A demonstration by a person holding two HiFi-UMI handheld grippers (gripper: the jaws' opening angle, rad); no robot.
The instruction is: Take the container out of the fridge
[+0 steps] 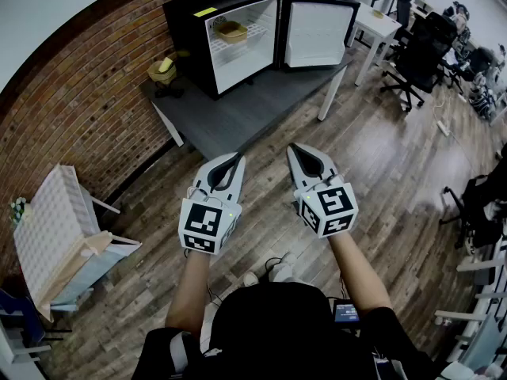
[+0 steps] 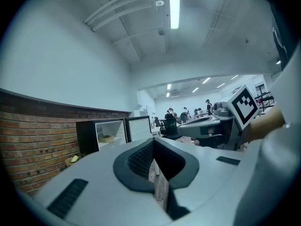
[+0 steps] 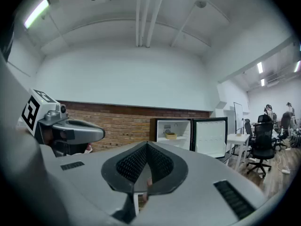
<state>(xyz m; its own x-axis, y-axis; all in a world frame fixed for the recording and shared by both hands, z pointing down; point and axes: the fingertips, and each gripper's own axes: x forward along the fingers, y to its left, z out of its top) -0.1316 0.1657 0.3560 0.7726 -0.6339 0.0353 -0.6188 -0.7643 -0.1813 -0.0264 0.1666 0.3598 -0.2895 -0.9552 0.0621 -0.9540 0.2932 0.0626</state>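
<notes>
Progress was slight: the container [image 1: 231, 31] sat on a shelf inside the open fridge [image 1: 188, 34], well apart from both tools. The left gripper [image 1: 236, 161] and right gripper [image 1: 294, 150] were each closed on nothing, so approach, grasp and removal were all left to do.

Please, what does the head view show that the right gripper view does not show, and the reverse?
Only the head view: the basket beside the fridge, the white crate at the left, and the marker cube on the right gripper. Only the right gripper view: the ceiling lights. Both: the open fridge, the container on its shelf, the brick wall and the left gripper.
</notes>
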